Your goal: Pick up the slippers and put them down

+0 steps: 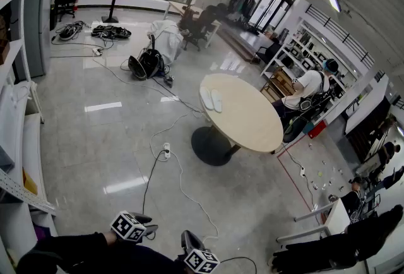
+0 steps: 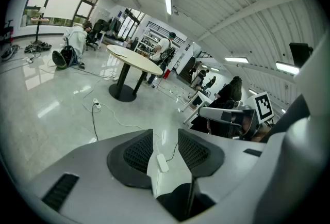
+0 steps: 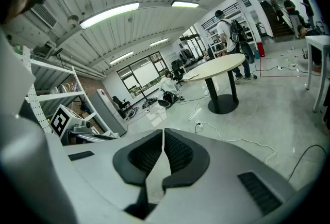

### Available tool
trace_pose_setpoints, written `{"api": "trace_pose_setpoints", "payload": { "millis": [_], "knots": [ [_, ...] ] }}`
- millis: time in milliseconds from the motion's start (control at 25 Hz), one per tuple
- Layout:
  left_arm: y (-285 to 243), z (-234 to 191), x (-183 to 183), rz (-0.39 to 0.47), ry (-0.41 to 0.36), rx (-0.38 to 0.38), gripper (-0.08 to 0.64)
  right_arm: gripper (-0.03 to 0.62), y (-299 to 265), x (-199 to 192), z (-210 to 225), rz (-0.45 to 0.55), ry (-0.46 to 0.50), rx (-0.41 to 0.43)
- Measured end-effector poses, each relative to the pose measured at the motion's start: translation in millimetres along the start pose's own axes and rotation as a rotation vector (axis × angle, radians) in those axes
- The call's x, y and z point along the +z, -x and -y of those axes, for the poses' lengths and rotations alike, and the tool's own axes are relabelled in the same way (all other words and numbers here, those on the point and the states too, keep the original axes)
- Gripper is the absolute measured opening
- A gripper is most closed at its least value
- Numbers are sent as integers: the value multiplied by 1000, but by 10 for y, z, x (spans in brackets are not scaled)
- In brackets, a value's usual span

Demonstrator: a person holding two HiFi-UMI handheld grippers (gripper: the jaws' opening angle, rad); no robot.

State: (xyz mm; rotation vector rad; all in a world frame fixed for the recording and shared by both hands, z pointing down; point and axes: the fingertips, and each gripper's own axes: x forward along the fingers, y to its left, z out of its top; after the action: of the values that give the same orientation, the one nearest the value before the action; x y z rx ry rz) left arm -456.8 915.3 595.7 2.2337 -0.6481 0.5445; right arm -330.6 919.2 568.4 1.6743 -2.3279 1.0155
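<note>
A pair of white slippers [image 1: 211, 100] lies side by side near the far left edge of the round beige table [image 1: 252, 124], well across the floor from me. Both grippers are low at the bottom of the head view, far from the table. My left gripper [image 1: 149, 223] is open, and in the left gripper view only floor shows between its jaws [image 2: 166, 138]. My right gripper [image 1: 188, 239] is shut with nothing in it, its pads meeting in the right gripper view [image 3: 163, 138]. The table [image 2: 135, 60] stands ahead in both gripper views [image 3: 216, 65].
Cables and a power strip [image 1: 166, 150] trail over the glossy floor between me and the table's black foot [image 1: 211, 145]. White shelving [image 1: 19, 159] runs along the left. A black bag [image 1: 148, 64] lies beyond the table. A person [image 1: 309, 89] sits at its right; a white desk [image 1: 334, 219] stands at lower right.
</note>
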Motion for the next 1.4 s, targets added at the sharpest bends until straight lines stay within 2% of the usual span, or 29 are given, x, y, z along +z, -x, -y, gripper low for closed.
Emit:
{"api": "trace_pose_setpoints", "payload": {
  "millis": [440,680,880,1160,1400],
  "knots": [
    [79,4,-51,0,14,-6,164,25,7,-81,-25,9,-37,1],
    [172,-80,-102,21,42,-21,164,25,-78,-103,-200,-22,30,-9],
    [211,-91,-107,64,68,-39,164,25,-143,-137,-240,-49,45,-3],
    [460,-357,12,100,63,-45,164,25,-462,-230,-455,-94,41,-18],
    [539,-609,13,105,89,-94,164,25,-683,-302,-630,-135,69,-58]
  ]
}}
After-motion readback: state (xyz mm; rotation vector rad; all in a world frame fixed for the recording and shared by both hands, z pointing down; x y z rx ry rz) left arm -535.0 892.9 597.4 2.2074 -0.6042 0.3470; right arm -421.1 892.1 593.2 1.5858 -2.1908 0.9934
